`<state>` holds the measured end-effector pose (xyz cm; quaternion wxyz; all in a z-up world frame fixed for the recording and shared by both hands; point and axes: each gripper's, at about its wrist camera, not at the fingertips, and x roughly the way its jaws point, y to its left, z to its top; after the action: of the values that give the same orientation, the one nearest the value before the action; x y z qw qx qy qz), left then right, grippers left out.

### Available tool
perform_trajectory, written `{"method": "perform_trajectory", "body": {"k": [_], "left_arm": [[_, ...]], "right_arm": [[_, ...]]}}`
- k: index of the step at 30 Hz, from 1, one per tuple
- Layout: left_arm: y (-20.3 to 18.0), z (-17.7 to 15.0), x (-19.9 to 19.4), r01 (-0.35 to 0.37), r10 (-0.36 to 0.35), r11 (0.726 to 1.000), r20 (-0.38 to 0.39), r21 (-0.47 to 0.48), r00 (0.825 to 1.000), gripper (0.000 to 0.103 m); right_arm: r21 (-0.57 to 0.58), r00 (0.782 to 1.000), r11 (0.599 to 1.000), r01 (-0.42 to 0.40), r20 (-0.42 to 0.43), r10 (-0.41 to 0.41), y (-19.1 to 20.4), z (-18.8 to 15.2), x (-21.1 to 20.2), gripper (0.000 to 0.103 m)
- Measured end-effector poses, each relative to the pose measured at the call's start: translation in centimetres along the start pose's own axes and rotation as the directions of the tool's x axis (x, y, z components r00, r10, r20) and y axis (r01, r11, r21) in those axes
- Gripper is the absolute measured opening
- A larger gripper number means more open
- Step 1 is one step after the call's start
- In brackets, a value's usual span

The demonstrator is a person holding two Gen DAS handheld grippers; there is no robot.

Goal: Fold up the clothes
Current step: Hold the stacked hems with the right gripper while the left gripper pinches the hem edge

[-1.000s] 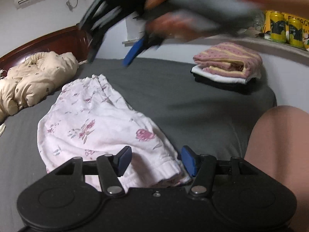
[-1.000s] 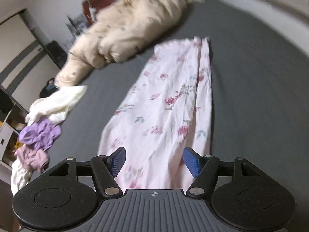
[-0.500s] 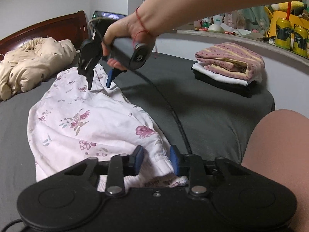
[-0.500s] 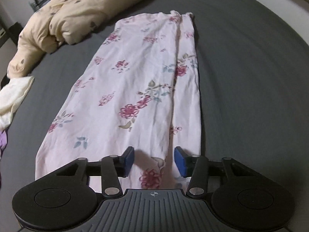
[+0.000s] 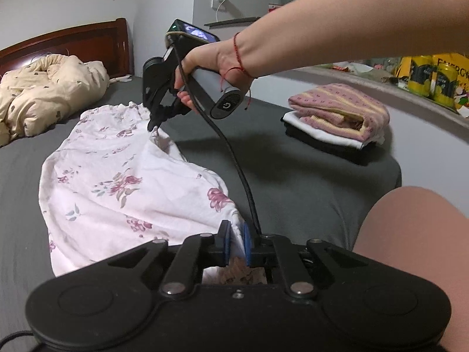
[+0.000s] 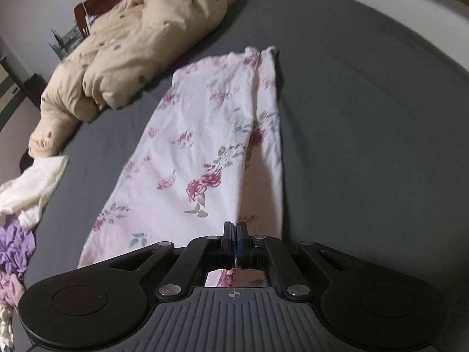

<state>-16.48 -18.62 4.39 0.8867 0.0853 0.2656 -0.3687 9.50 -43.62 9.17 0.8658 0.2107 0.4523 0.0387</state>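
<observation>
I am looking at one floral garment (image 5: 123,182) lying flat on the grey bed (image 5: 293,161). My left gripper (image 5: 236,245) is closing its jaws on the near hem, cloth bunched between the pads. My right gripper (image 6: 236,239) is clenched on the far edge, lifting a fold. Its black cable (image 5: 234,161) is crossing my left view, and a bare knee (image 5: 410,234) is crowding the near right. Around it I am counting one beige quilt (image 6: 132,38), one stack of folded clothes (image 5: 337,117), one heap of unfolded laundry (image 6: 20,205), and two yellow cans (image 5: 433,79).
</observation>
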Motion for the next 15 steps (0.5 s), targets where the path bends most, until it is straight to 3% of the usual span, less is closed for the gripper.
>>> {"method": "perform_trajectory", "body": {"k": [7,15], "left_arm": [[-0.2,0.5,-1.0,0.029,-0.029,0.999,0.011,0.042,1.000,0.009],[-0.7,-0.3,0.4,0.029,-0.026,0.998,-0.066,0.052,0.997,0.010]], "right_arm": [[0.063,1.000,0.998,0.031,-0.004,-0.031,-2.0,-0.5,-0.2,0.001],[0.112,0.998,0.992,0.060,-0.035,-0.056,-2.7,-1.2,2.3,0.002]]}}
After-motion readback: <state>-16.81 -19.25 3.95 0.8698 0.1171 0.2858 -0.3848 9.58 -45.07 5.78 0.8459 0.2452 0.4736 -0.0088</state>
